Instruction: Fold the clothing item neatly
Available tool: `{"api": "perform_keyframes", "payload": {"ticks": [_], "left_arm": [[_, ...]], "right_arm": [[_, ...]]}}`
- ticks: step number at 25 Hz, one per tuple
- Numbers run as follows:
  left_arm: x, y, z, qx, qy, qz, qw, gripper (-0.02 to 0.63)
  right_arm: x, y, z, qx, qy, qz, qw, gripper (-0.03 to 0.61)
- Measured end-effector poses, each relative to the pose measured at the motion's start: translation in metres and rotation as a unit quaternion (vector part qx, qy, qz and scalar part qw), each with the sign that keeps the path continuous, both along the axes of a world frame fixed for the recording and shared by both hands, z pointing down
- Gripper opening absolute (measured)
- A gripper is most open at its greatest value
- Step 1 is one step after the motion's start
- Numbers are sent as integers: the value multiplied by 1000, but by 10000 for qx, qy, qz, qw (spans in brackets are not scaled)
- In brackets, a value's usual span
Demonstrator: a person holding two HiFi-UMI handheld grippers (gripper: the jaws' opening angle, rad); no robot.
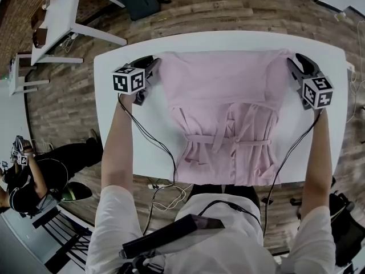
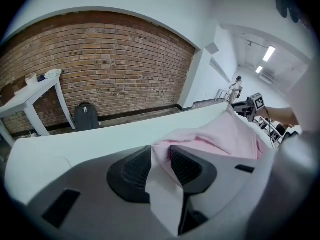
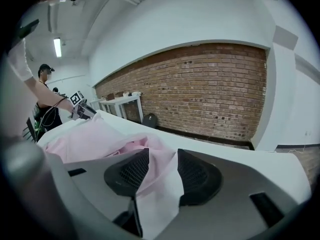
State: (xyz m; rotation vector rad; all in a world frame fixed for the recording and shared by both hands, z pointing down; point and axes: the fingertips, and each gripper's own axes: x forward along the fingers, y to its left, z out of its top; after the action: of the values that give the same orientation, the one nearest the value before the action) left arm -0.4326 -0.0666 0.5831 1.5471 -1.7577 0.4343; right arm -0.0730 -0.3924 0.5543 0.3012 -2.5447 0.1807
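A pink garment (image 1: 222, 107) lies flat on the white table (image 1: 117, 113), its upper half smooth and its ties and plackets showing lower down. My left gripper (image 1: 153, 68) rests at the garment's far left corner. In the left gripper view the jaws (image 2: 160, 166) stand a little apart, and pink cloth (image 2: 225, 139) bunches loosely between them. My right gripper (image 1: 293, 64) sits at the far right corner. Its jaws (image 3: 162, 171) stand wider, open, with a fold of the cloth (image 3: 85, 139) lying slack in the gap.
A white desk (image 1: 57, 16) and a black backpack (image 1: 138, 1) stand on the wooden floor beyond the table. A person (image 1: 28, 178) sits low at the left. Cables (image 1: 165, 196) hang off the table's near edge. A brick wall (image 2: 100, 69) lies behind.
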Motion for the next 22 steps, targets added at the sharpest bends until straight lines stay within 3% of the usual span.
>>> {"api": "perform_keyframes", "payload": {"ticks": [9,12,15,22], "left_arm": [[5,-9,11,-183,110,205,9996,111],[7,-9,9,-227,132,364,9990,63],[10,-11,8,-241,121,516,9983,28],[6,-14,-6,116,-178,567,9982,18]], "right_arm": [[-8,-2,21,-83,421,-358,9984,154],[-12,4,18,-48,382,-523,9979,73],[-14,8,17,27,387,-673,9970,33],[-19,3,5,824,429,-807,9924,21]]}}
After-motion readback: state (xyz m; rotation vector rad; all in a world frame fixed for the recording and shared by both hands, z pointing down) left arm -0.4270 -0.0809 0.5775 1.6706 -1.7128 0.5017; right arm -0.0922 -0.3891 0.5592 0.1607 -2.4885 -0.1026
